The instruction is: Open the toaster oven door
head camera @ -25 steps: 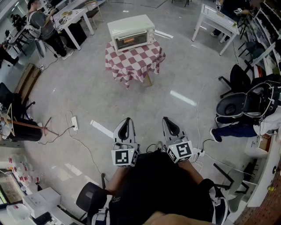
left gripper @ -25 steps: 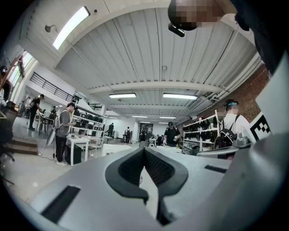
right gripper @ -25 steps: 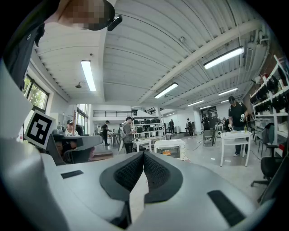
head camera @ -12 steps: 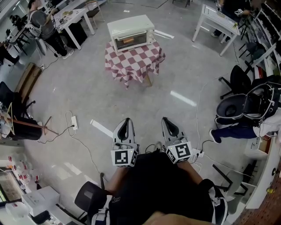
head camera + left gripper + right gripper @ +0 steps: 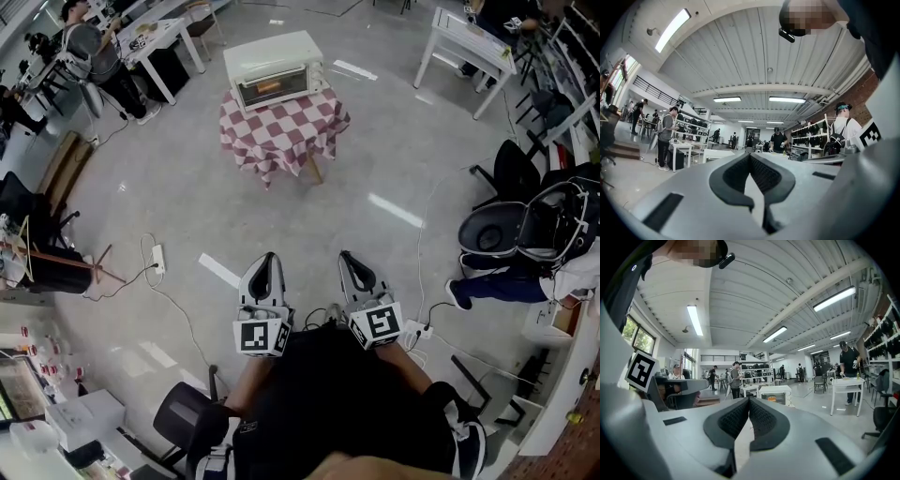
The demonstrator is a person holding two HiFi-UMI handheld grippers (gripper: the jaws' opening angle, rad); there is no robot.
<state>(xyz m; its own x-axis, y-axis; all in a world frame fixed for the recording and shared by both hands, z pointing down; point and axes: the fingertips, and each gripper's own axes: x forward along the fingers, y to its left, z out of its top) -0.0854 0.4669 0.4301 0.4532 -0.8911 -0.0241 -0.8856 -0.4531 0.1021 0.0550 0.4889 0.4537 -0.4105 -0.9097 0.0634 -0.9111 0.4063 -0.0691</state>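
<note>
While the toaster oven (image 5: 275, 67) seems closed, left hand-held gripper (image 5: 271, 257) and right hand-held gripper (image 5: 346, 255) sit closed.

Grey left gripper (image 5: 271, 258), right gripper (image 5: 346, 256); black ribbed jaws; black-white marker cubes (image 5: 261, 337); black top (image 5: 328, 403), seemingly short-sleeved.

no word, brand or number is legible from here. the only printed signs are black-and-white square code patterns, one on the white marker cube (image 5: 262, 337) of the left gripper (image 5: 271, 256), one on the matching cube (image 5: 376, 324) of the right gripper (image 5: 344, 255); neither carries letters.
</note>
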